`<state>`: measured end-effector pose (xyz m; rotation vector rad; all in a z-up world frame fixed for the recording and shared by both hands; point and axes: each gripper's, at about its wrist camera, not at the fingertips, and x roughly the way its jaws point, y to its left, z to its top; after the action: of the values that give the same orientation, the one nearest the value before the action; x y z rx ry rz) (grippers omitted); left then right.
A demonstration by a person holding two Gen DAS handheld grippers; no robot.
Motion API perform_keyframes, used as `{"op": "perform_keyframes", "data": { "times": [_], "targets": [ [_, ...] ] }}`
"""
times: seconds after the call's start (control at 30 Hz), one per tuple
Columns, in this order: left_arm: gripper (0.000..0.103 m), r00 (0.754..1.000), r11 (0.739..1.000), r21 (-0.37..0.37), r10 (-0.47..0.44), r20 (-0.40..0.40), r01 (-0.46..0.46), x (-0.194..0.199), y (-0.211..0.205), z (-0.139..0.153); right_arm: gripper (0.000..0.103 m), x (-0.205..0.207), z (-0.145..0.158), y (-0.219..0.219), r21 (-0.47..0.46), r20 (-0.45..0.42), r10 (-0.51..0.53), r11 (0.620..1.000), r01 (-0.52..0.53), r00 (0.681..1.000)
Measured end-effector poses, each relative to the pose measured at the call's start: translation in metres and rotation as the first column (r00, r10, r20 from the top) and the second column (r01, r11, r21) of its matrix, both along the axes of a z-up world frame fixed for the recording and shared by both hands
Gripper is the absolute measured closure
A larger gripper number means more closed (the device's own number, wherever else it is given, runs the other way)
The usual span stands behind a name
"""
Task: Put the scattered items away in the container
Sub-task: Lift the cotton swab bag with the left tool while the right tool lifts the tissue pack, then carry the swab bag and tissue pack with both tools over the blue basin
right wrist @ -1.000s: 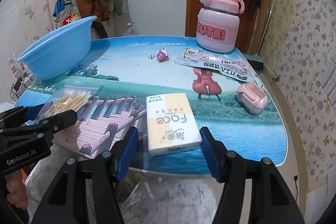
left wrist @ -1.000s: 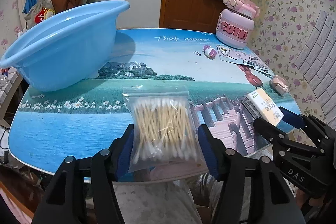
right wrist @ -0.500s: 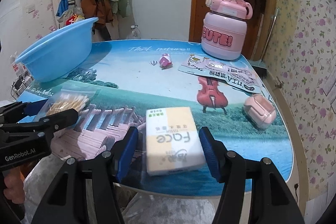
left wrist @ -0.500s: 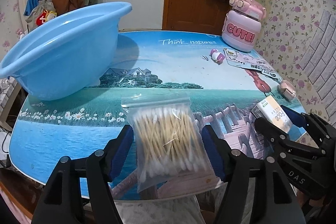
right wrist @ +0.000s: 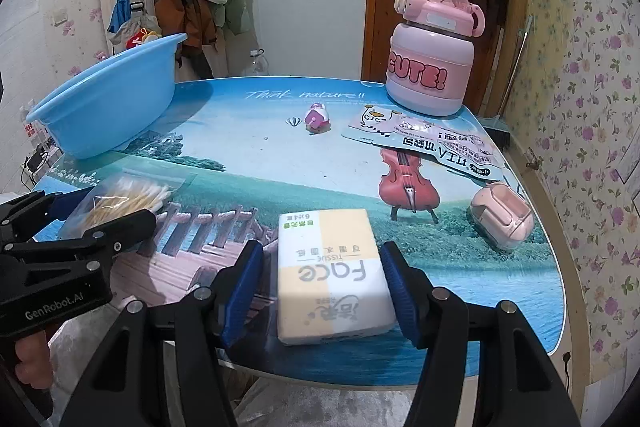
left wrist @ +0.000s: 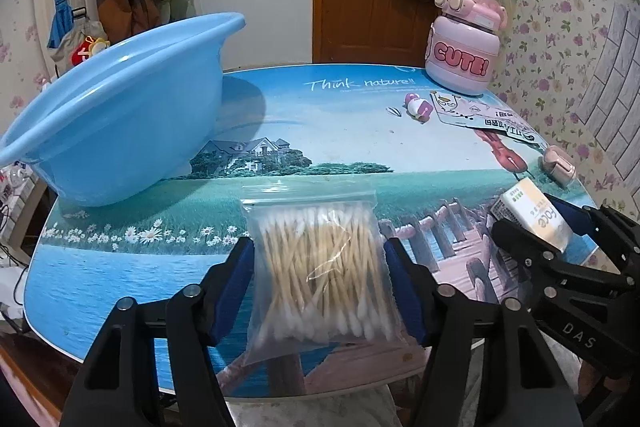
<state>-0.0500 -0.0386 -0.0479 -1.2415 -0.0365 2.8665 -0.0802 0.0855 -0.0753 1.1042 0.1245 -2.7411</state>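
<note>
Before you, a light blue basin (left wrist: 116,107) sits on a table (right wrist: 248,131) printed with sky, sea, green trees, white daisies and a red violin. Your blue-padded black grippers flank a clear bag of tan, white-tipped cotton swabs (left wrist: 320,267) and a white-and-yellow tissue pack (right wrist: 332,271); beyond stands a pink bottle (right wrist: 430,67).

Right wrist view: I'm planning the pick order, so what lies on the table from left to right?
Blue basin → bag of cotton swabs → small pink toy → tissue pack between the right gripper's fingers → pink earbud case.
</note>
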Motion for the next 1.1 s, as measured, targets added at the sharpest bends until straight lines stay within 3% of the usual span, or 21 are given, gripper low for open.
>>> {"op": "perform_keyframes", "data": {
  "times": [0.07,0.17,0.5,1.1],
  "targets": [
    [0.047,1.000,1.000,0.005,0.002,-0.002,-0.002,0.000,-0.001,0.000,0.042,0.000,0.000,0.000,-0.002,-0.001,0.002,1.000,-0.002,1.000],
    [0.052,1.000,1.000,0.001,0.006,-0.007,-0.006,0.000,-0.001,0.000,0.055,0.001,0.000,0.001,-0.006,-0.003,0.003,1.000,-0.003,1.000],
    [0.068,1.000,1.000,-0.016,0.005,-0.029,-0.005,0.005,-0.002,0.006,0.056,0.005,0.007,0.002,-0.012,-0.026,-0.007,1.000,0.007,1.000],
    [0.070,0.991,1.000,-0.006,0.019,-0.134,-0.020,0.032,-0.011,0.043,0.056,0.029,0.035,-0.005,-0.017,-0.099,-0.013,1.000,0.011,0.995]
  ]
}}
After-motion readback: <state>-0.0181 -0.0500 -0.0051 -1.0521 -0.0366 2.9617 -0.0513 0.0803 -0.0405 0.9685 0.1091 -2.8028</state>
